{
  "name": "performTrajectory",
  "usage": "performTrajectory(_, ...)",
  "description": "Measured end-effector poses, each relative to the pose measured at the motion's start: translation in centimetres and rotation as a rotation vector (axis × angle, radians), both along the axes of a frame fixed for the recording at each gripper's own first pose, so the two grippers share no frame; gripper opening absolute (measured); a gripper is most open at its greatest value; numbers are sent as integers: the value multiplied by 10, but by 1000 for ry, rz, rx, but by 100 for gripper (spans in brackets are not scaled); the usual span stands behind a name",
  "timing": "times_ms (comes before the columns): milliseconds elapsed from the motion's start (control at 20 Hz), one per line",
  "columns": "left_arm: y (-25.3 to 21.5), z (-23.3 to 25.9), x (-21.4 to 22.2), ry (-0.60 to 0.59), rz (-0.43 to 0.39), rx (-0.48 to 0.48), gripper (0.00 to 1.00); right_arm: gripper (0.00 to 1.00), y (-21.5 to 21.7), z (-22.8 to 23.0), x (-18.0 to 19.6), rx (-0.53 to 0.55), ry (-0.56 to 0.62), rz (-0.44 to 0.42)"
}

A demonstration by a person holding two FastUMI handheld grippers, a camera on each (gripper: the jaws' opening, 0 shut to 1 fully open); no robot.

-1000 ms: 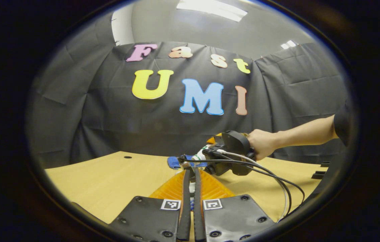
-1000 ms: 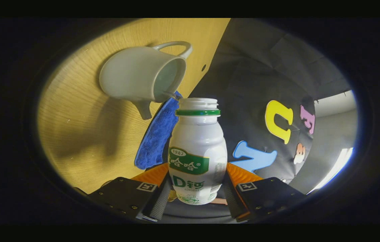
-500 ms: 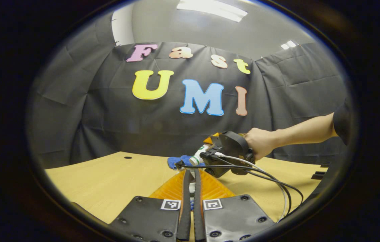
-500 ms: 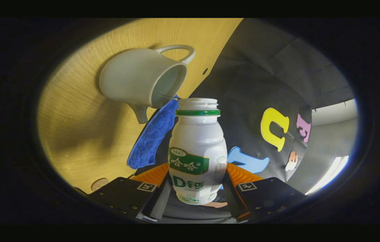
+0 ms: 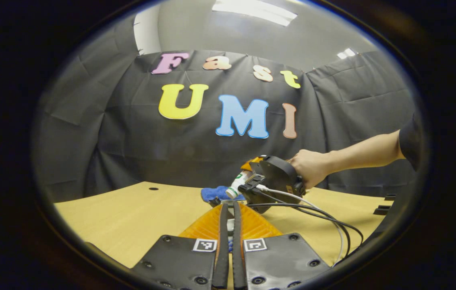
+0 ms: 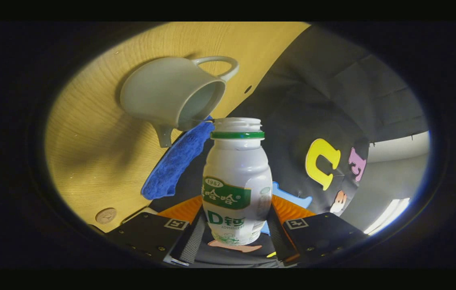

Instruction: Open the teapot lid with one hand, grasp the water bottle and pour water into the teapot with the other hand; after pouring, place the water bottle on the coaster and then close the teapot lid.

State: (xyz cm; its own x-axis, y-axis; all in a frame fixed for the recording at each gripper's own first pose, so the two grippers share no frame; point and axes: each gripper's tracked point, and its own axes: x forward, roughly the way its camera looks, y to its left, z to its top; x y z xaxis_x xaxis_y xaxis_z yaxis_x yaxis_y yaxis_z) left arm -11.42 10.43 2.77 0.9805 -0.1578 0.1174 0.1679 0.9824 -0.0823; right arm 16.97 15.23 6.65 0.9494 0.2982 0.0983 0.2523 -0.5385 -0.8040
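Wooden tabletop (image 6: 91, 161) lies beyond the right gripper (image 6: 236, 237), which clamps the water bottle (image 6: 237, 181) at its lower body, mouth near the open teapot (image 6: 171, 94). Bottle judged light, smooth plastic, slip-prone; a mid-body hold suits. Left gripper (image 5: 228, 249) is pinched nearly closed; what it holds cannot be told.

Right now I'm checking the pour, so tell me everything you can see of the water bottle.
The water bottle is a small white plastic bottle with a green neck ring, a green label and an open, uncapped threaded mouth. The right gripper clamps its lower body between both fingers. It is tipped, its mouth by the open teapot, above the blue coaster. No water stream is discernible. In the left gripper view it shows small, slanted downward.
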Motion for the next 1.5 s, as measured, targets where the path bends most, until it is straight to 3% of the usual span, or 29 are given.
performTrajectory(100,-1,0,0,1,-3,-1,10,72,2,2,-1,-4,-3,5)
performTrajectory(150,-2,0,0,1,-4,0,14,72,4,2,-1,-9,-6,7)
performTrajectory(650,0,0,0,1,-3,1,14,72,7,-1,-2,-26,-9,14)
performTrajectory(700,0,0,0,1,-2,1,10,72,6,-1,-2,-23,-6,13)
performTrajectory(1050,6,1,0,-3,10,-2,14,72,3,-10,1,-13,8,7)
performTrajectory(1200,11,0,1,0,14,-16,10,72,0,-13,1,5,22,1)
performTrajectory(1250,12,-1,1,5,14,-28,14,72,-2,-15,2,18,32,-4)
performTrajectory(1300,14,-1,1,8,14,-39,10,72,-4,-18,3,39,48,-9)
performTrajectory(1500,25,-2,5,20,25,-69,14,72,-14,-28,6,132,99,-34)
